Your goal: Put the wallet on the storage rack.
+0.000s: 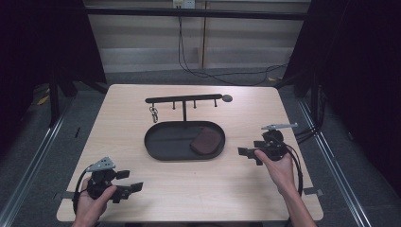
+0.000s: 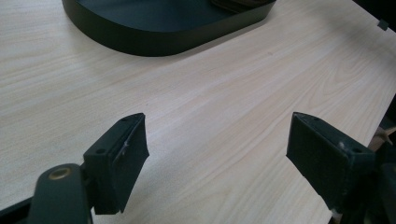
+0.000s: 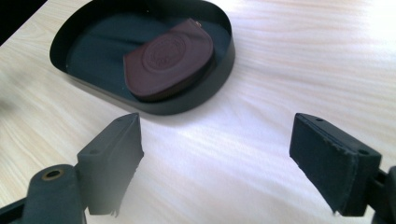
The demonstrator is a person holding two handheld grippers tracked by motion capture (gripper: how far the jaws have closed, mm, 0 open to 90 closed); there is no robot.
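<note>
A black oval tray (image 1: 156, 142) sits mid-table, and a brown leather pouch (image 1: 207, 141) lies in its right end. In the right gripper view the pouch (image 3: 170, 58) rests inside the tray (image 3: 224, 70), just beyond the jaws. My right gripper (image 1: 247, 152) is to the right of the tray, open, with bare table between its jaws (image 3: 215, 158). My left gripper (image 1: 128, 183) rests at the near left corner, open and holding nothing (image 2: 217, 158). The tray's (image 2: 140, 44) near wall shows ahead of it.
A black hook rack (image 1: 184, 99) stands behind the tray, with a key ring (image 1: 153, 113) hanging from its left hook. A cable (image 1: 213, 73) runs over the floor beyond the table. Dark curtains flank both sides.
</note>
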